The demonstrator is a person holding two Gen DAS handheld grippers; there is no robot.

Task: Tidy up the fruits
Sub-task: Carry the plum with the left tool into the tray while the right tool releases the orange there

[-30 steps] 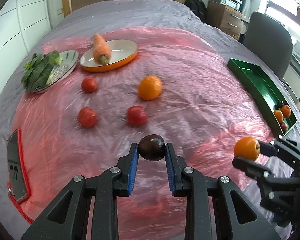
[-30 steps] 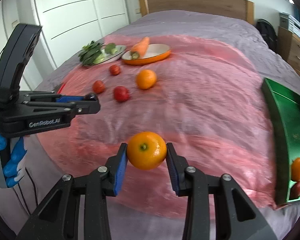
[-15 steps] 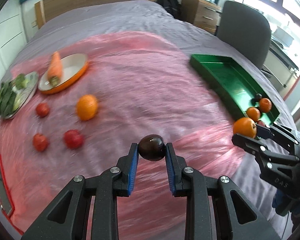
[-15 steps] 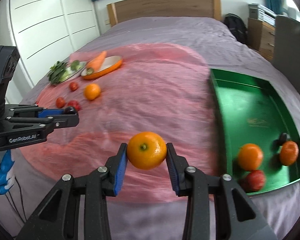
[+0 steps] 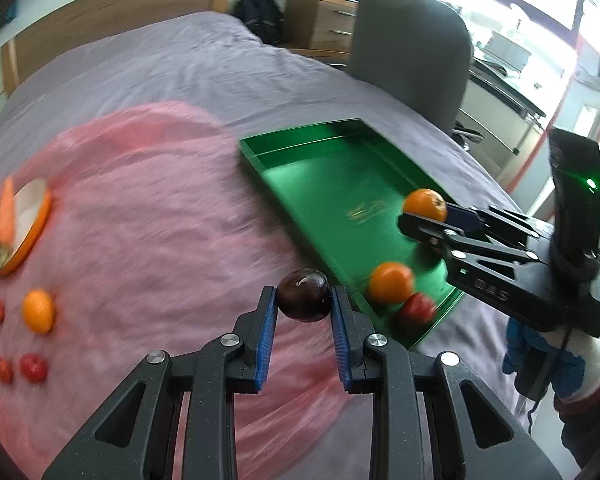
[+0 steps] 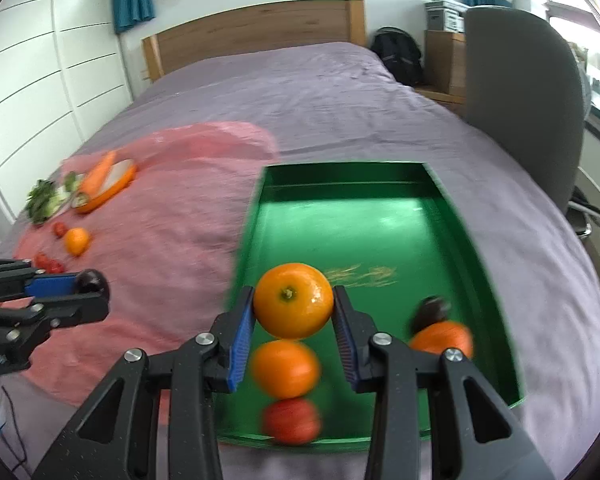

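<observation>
My left gripper [image 5: 303, 300] is shut on a dark plum [image 5: 304, 294], held above the pink sheet just left of the green tray [image 5: 320, 184]. Over the tray's near end, my right gripper [image 6: 293, 304] is shut on an orange [image 6: 293, 300]; the left wrist view shows the same orange [image 5: 425, 205] above the tray floor. Inside the green tray [image 6: 360, 216] lie an orange [image 6: 285, 368], a red fruit [image 6: 291, 420], another orange [image 6: 440, 338] and a dark plum [image 6: 430, 309]. On the pink sheet lie an orange [image 5: 39, 311] and small red fruits [image 5: 32, 367].
An orange-rimmed plate [image 5: 28, 224] with a carrot [image 5: 4, 212] sits at the far left, greens [image 6: 44, 200] beside it. A grey chair [image 5: 408, 68] stands behind the tray. A wooden headboard [image 6: 252, 32] and a dresser [image 5: 320, 20] lie beyond. A gloved hand [image 5: 548, 360] holds the right gripper.
Both grippers swung right from the pink sheet toward the green tray, each keeping its fruit. The right gripper now hangs over the tray's near end.
</observation>
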